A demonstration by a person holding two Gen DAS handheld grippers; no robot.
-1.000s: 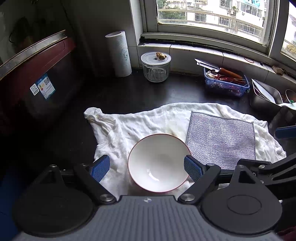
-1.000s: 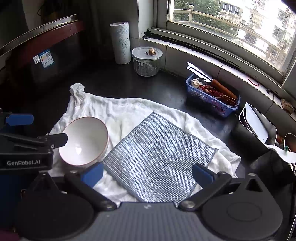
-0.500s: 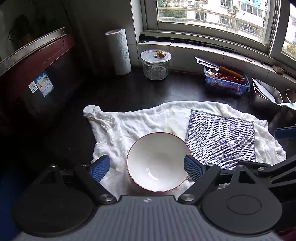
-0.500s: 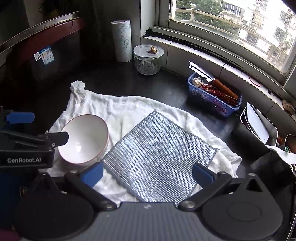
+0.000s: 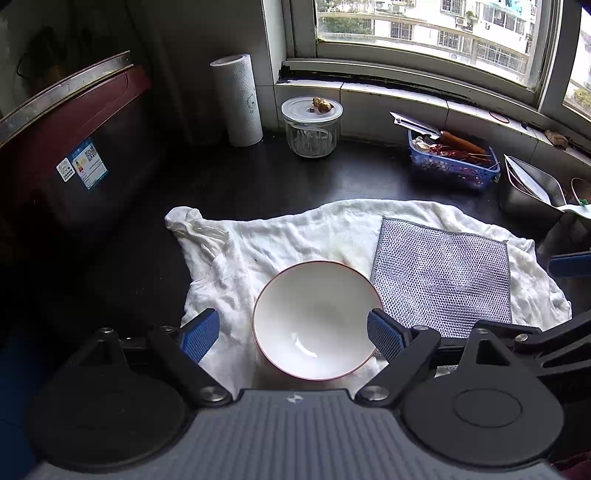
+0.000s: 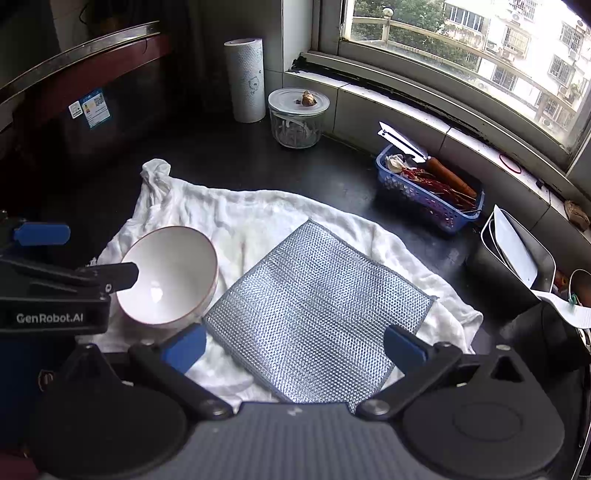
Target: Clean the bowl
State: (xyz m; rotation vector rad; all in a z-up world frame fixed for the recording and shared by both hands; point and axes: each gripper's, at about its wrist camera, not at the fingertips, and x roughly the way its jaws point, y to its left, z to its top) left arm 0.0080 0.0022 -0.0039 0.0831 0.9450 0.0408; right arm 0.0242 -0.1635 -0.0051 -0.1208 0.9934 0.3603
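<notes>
The bowl (image 5: 316, 319) was white with a thin red rim, sitting upright on the white towel (image 5: 295, 236) we had spread over the dark counter (image 5: 258, 181). Inside it looked pretty much spotless, just a bit of glare near the bottom. Our left gripper (image 5: 291, 334) had its jaws spread wide around the bowl: the right pad (image 5: 384, 335) was right at the bowl's rim, maybe touching, hard to say, while the left pad (image 5: 201, 334) was clearly off it with towel showing in the gap. So not gripping anything.

Just right of the bowl lay the silver mesh cloth (image 6: 317, 310), flat on the same towel, its near-left corner tucked right up against the bowl's side. Our right gripper (image 6: 295, 345) hung over the cloth's near edge with its jaws also wide apart, one blue pad (image 6: 184, 347) at the corner by the bowl and the other on the far side of the cloth. Nothing pinched there either, and we couldn't tell if the pads actually touched the cloth.

Farther from the bowl, toward the window (image 5: 424, 33), stood a glass jar (image 5: 312, 127) with a lid and a little brown lump on top, and left of that a paper towel roll (image 5: 240, 99). Off past the cloth was a blue basket (image 6: 428, 192) with a knife and some red stuff in it, and beyond that a metal tub (image 6: 517, 254) holding something white and flat. Far left of the bowl was a dark appliance with a sticker (image 5: 83, 164).
</notes>
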